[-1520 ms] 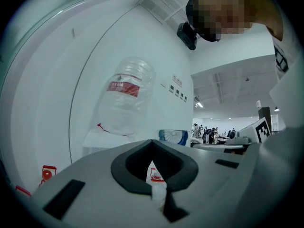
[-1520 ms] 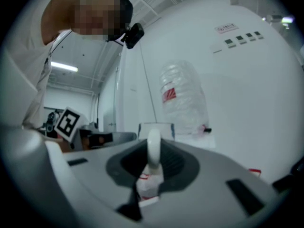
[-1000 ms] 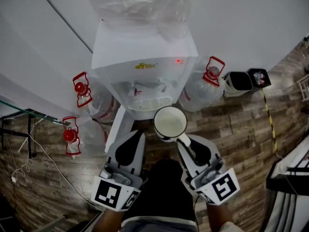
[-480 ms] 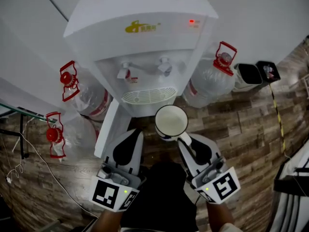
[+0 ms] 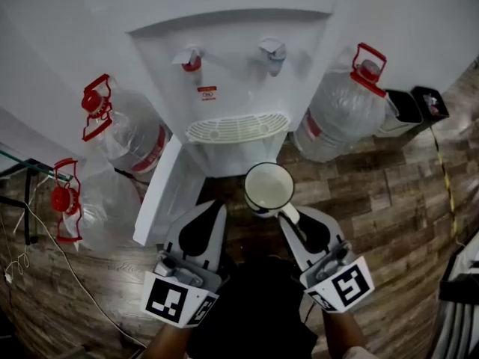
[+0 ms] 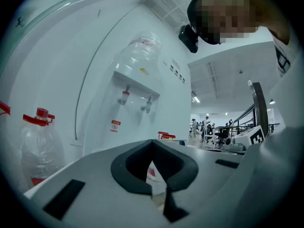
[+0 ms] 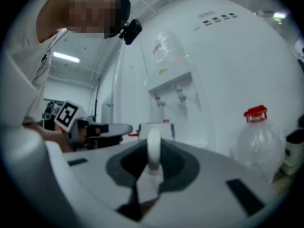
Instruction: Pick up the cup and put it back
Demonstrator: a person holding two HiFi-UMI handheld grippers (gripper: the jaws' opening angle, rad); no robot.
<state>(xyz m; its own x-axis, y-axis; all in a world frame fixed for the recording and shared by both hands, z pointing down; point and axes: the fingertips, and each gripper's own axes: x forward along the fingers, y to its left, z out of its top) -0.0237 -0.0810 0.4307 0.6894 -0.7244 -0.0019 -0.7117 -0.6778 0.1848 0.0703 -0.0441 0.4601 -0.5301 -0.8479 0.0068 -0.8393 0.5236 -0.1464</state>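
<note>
A white cup with a pale inside hangs upright in front of the water dispenser, just below its drip grille. My right gripper is shut on the cup's handle; in the right gripper view the white handle stands edge-on between the dark pads. My left gripper floats beside it on the left, its tips together and nothing between them. In the left gripper view, that gripper points level at the dispenser's taps.
Large water bottles with red caps stand left and right of the dispenser, and another at far left. The dispenser's lower door stands ajar. A dark bin sits at the right on the wooden floor.
Both grippers and the view have sunk along the dispenser's front: its top and bottle left the picture, and the taps and grille now fill it. The cup stays in my right gripper.
</note>
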